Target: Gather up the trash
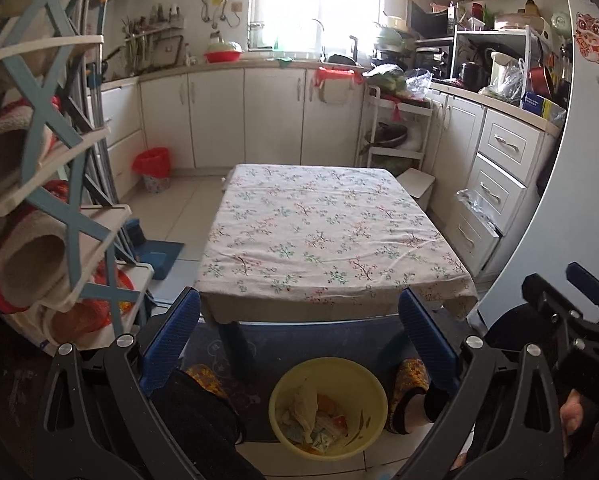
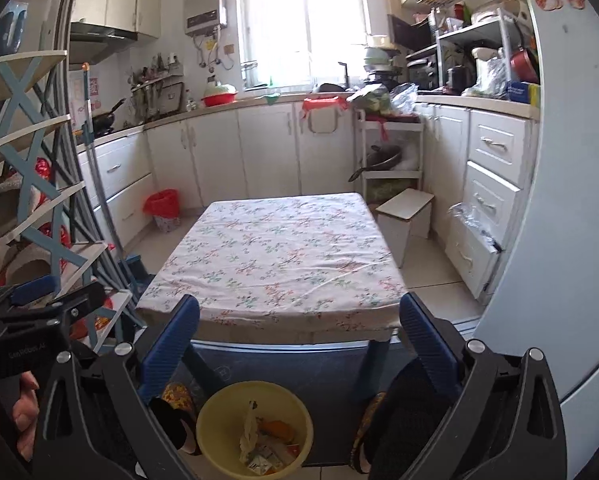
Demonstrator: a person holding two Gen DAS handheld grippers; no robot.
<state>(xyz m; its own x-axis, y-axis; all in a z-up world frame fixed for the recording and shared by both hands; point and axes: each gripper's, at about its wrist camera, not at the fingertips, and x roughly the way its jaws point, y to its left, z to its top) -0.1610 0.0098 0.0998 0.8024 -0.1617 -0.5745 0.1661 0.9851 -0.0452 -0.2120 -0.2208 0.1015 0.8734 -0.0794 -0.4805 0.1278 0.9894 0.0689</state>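
Observation:
A yellow bin [image 1: 369, 432] stands on the floor in front of the table, between the person's slippered feet; it holds crumpled paper, wrappers and orange scraps. It also shows in the right wrist view [image 2: 215, 446]. My left gripper [image 1: 299, 328] is open and empty, held above the bin, facing the table. My right gripper [image 2: 299, 330] is open and empty, likewise above the bin. The low table [image 1: 319, 232] has a floral cloth with nothing on it, and shows in the right wrist view too [image 2: 275, 256].
A shoe rack [image 1: 51, 208] stands at the left. A white fridge [image 2: 571, 200] is at the right. A red-lined waste basket [image 1: 153, 168] sits by the far cabinets. A small white stool [image 2: 407, 216] stands beyond the table. A dark mat [image 1: 319, 340] lies under the table.

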